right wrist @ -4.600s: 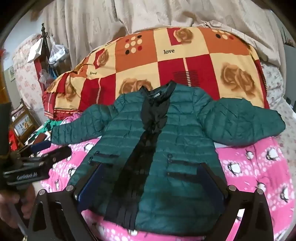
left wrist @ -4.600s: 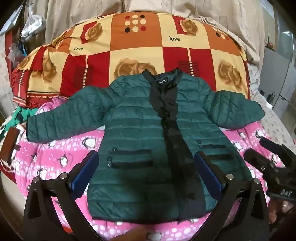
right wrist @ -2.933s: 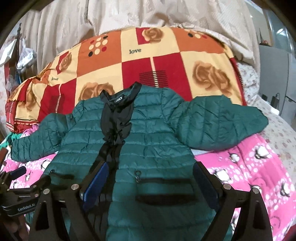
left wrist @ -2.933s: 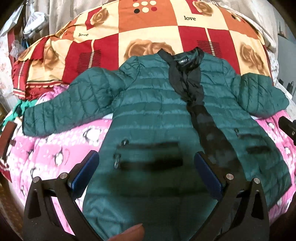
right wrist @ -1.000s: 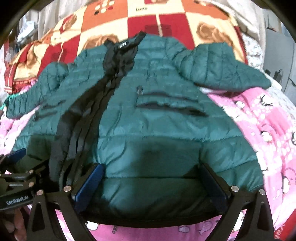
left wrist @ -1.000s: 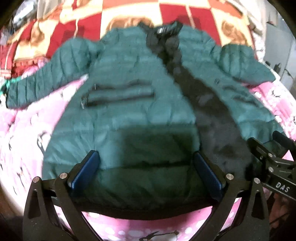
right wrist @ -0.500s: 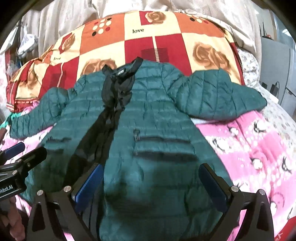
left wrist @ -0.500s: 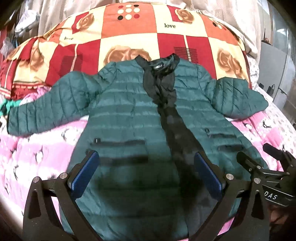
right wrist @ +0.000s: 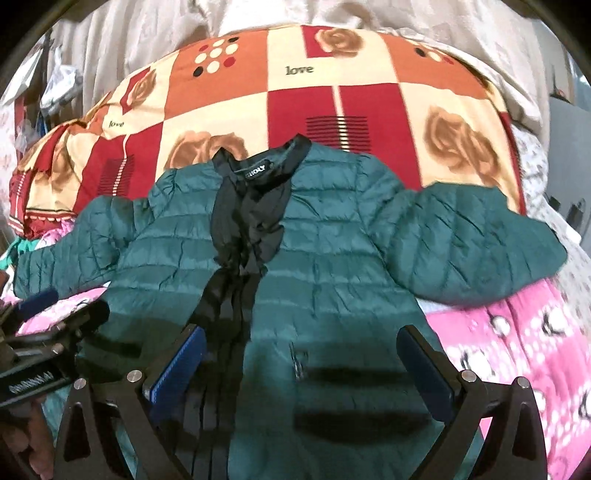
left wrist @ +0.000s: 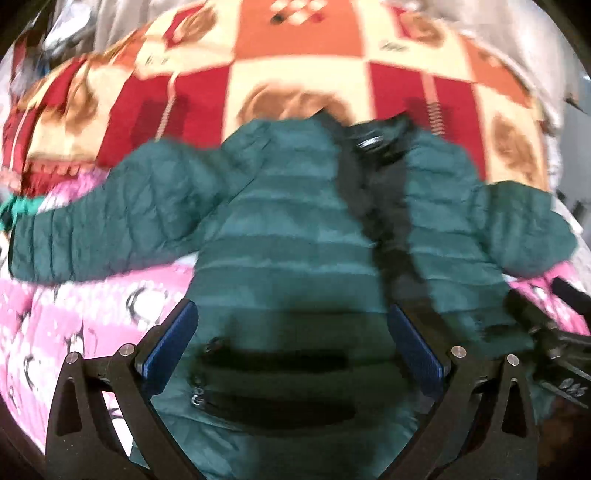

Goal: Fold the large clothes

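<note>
A dark green quilted jacket (left wrist: 280,251) with a black front placket lies front-up and spread flat on a bed, collar away from me, both sleeves out to the sides. It also shows in the right wrist view (right wrist: 332,266). My left gripper (left wrist: 291,339) is open and empty, hovering over the jacket's left pocket area. My right gripper (right wrist: 299,354) is open and empty over the right pocket (right wrist: 351,373) beside the placket. The right gripper shows at the right edge of the left wrist view (left wrist: 554,332); the left gripper shows at the left edge of the right wrist view (right wrist: 48,350).
A pink penguin-print blanket (right wrist: 517,350) covers the bed under the jacket. A red, orange and cream rose-patterned quilt (right wrist: 314,96) is piled behind the collar. A beige curtain (right wrist: 258,18) hangs behind. Clutter (right wrist: 55,85) sits at the far left.
Both grippers have moved forward along the jacket from its hem towards the pockets. Both stay open and empty. The jacket has not moved.
</note>
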A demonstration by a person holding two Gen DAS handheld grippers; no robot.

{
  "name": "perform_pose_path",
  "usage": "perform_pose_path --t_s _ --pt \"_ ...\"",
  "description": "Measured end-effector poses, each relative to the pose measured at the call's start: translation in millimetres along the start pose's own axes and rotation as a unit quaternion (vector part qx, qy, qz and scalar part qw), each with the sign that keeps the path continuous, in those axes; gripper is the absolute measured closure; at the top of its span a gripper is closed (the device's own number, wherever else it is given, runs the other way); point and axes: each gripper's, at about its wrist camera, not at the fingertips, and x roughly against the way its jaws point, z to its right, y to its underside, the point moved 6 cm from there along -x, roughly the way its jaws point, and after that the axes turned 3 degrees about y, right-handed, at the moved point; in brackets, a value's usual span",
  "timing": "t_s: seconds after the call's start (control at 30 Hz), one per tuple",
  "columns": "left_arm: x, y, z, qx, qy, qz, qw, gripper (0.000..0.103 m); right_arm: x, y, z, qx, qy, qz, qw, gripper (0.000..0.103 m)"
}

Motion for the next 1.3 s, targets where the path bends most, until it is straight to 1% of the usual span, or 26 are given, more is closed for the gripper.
perform_pose_path --t_s 0.07,0.1,0.17,0.23,0.33,0.4,0.53,0.67,0.73,0.9,1.03,1.3 --pt "-9.9 -3.9 -8.0 0.019 -0.008 -0.012 0.9997 0.001 -7.9 -6.7 -4.0 0.010 0.000 0.006 1.000 0.001" --pt "-11.7 -4.4 -8.0 0.017 -0.008 -0.010 0.9998 0.001 -13.5 -10.3 -6.2 0.021 0.002 0.011 1.000 0.001" --pt "-15.6 -8.6 -8.1 0.007 -0.021 -0.006 0.9997 0.000 -19.6 -11.6 -7.1 0.030 0.002 0.017 0.999 0.001" --pt "-18.5 -11.0 -7.1 0.001 -0.029 -0.003 0.9996 0.001 -24.3 -6.8 -1.8 0.022 -0.005 0.025 0.999 0.001" --pt "-24.3 -10.4 -2.3 0.002 -0.020 -0.011 0.9997 0.001 -33.6 2.8 8.7 -0.002 -0.013 -0.002 1.000 0.001" --pt "-28.6 -10.2 0.2 0.002 -0.021 -0.017 0.9996 0.001 -34.4 3.6 15.2 -0.011 -0.016 -0.003 1.000 0.001" --pt "-33.8 -5.6 2.7 -0.003 -0.026 -0.025 0.9994 0.001 -34.7 2.9 24.6 -0.010 0.001 0.000 1.000 0.001" --pt "-34.1 -0.5 0.8 -0.001 -0.031 -0.030 0.9991 0.001 -38.4 7.6 33.6 -0.020 0.013 -0.014 1.000 0.001" --pt "-32.5 0.4 0.6 -0.003 -0.033 -0.028 0.9991 0.001 -39.9 10.0 34.9 -0.020 0.012 -0.018 1.000 0.001" --pt "-31.6 2.5 1.3 -0.016 -0.042 -0.025 0.9987 0.000 -40.2 15.0 32.6 -0.012 0.021 -0.019 1.000 0.001" --pt "-31.2 3.3 2.1 -0.026 -0.047 -0.024 0.9982 0.000 -43.8 20.9 25.6 0.000 0.020 -0.028 0.999 0.001" --pt "-31.1 4.2 2.4 -0.024 -0.048 -0.024 0.9983 0.000 -50.5 29.7 12.1 0.027 0.021 -0.043 0.998 0.001"
